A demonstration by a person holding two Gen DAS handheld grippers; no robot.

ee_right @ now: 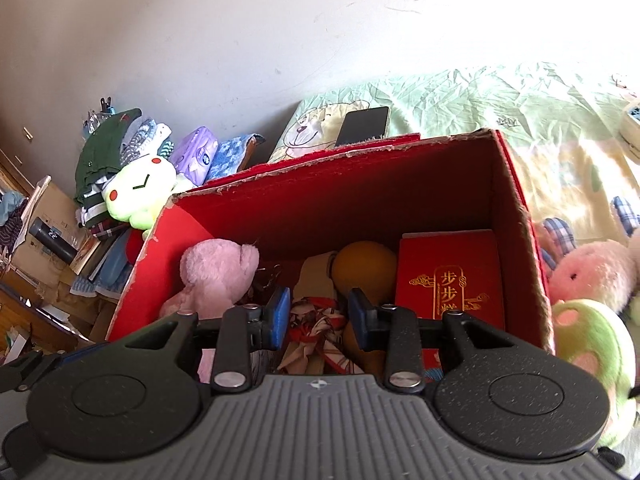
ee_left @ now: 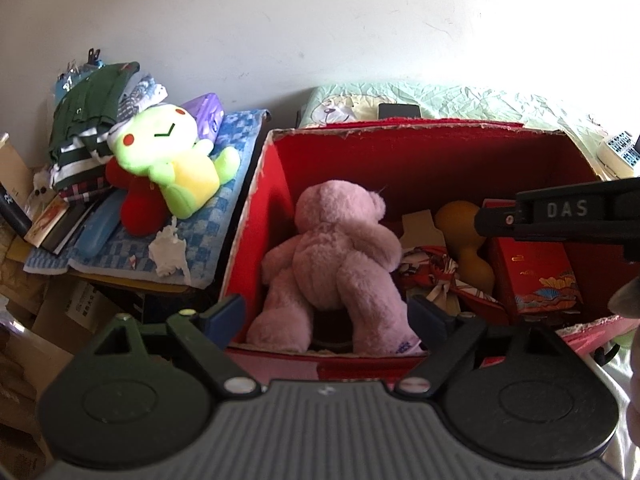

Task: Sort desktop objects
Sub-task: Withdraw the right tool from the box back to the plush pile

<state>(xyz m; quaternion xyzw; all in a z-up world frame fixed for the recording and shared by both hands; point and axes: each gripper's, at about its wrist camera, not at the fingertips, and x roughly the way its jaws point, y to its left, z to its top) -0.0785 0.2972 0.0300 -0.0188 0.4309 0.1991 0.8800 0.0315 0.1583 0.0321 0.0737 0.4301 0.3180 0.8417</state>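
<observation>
The pink bear is standing inside the red box, at its left wall. The left gripper is holding its jaws wide around the bear's legs, not pressing. The right gripper is hovering narrow and empty. The bear is leaning, so it may topple onto the scarf.

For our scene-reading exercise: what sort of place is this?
Probably a bedroom at home: a bed under a crumpled cartoon-bear sheet, folded clothes piled by the wall, and plush toys such as the pink bear in a red box.
</observation>
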